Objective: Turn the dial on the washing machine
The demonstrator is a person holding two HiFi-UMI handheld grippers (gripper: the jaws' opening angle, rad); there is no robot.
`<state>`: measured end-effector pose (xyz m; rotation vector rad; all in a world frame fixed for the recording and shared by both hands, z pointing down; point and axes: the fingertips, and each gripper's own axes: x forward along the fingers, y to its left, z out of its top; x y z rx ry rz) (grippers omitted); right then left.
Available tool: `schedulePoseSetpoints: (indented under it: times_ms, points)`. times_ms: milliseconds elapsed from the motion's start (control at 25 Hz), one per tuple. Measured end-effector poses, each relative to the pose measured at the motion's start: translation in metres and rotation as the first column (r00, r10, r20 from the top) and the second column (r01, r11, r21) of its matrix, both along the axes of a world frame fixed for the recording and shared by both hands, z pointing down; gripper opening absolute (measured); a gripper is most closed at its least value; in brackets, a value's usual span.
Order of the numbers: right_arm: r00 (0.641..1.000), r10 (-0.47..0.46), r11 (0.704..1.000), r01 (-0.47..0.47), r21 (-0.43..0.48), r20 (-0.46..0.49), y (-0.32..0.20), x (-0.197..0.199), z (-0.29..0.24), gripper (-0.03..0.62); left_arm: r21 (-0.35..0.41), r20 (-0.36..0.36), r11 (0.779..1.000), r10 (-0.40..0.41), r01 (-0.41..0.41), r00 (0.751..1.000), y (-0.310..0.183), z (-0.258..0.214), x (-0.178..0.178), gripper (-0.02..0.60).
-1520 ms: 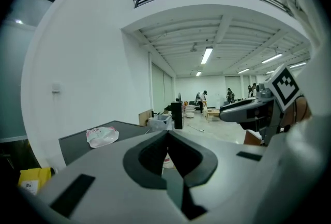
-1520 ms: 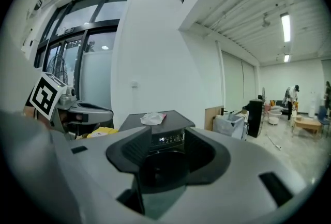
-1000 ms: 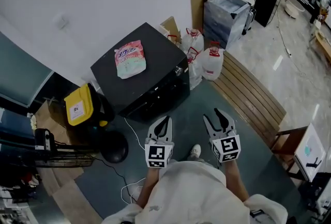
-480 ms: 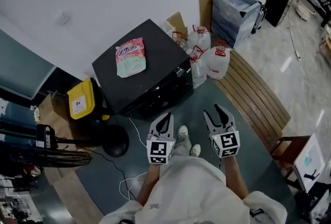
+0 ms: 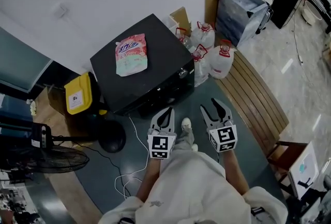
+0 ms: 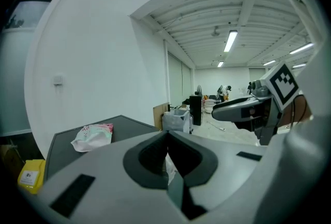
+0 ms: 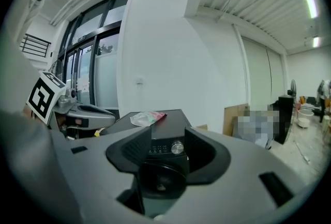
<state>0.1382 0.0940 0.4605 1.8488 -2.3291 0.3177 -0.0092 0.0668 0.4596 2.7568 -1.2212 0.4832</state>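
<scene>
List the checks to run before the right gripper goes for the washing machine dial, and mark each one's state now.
1. View of the dial on the washing machine: ok, it shows in the head and right gripper views.
2. Aim of the right gripper: ok, the dial shows through the gap between its fingers.
3. Right fingers apart and empty: ok.
4. Close enough to grip: not ok, the gripper is well short of the machine.
5. The left gripper out of the way: ok, shut and empty, beside the right.
6. Dial's present setting: cannot tell.
</scene>
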Motion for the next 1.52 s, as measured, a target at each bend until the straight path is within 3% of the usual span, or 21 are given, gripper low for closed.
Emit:
schedulePoseSetpoints:
  times_ms: [720, 1080, 1520]
  points:
    - [0.997, -0.064, 0.987, 0.056, -0.152, -0.05, -0.119, -0.018, 0.061, 0.218, -0.145, -0.005, 0.989, -0.003, 0.002, 1.0, -0.103, 0.066, -0.005, 0.012]
    - [0.993, -0.088, 0.969, 0.065, -0.238, -0.085, -0.151, -0.026, 0.104, 0.236, -0.21, 0.004, 0.977, 0.028, -0.026, 1.0, -0.129, 0.105, 0.0, 0.012]
    - [0.981, -0.155, 0.944, 0.114, -0.31, -0.114, -0.176, -0.027, 0.146, 0.261, -0.258, 0.011, 0.966, -0.023, 0.025, 1.0, -0.141, 0.129, 0.002, 0.012]
